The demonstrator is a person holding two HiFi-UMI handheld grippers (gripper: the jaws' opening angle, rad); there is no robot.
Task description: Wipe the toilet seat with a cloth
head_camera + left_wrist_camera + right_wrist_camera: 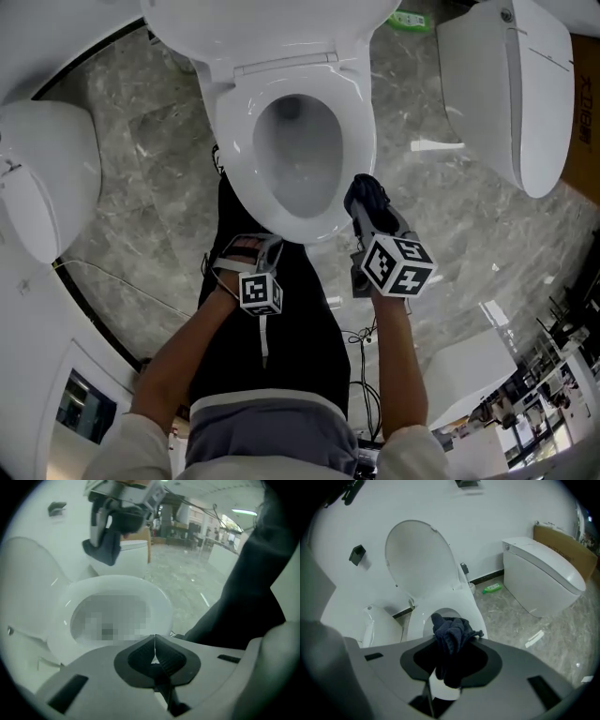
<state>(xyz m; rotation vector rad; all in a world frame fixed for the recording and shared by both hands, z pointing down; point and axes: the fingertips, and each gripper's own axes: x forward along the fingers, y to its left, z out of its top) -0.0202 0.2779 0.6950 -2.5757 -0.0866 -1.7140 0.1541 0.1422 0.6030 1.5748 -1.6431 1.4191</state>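
Left gripper: jaws together, pads meeting along one line, nothing between them. In the head view it sits at the front left edge of the white oval plastic toilet seat, pointing steeply down. Whether it touches the seat cannot be told.

Seat: lying down on the bowl, with the white lid raised against the wall. Its long axis runs from the hinge edge to the front edge nearest the person.

Right gripper: jaws clamped on a dark navy, bunched fabric cloth. The cloth fills the gap between the pads and sticks out past the tips. Its long axis follows the jaws' line, with the free end pointing down toward the seat.

Cloth location: over the front right edge of the seat in the head view. The left gripper view shows it hanging just above the rim, not touching.

Right of this: a second white toilet standing on the grey marble floor.
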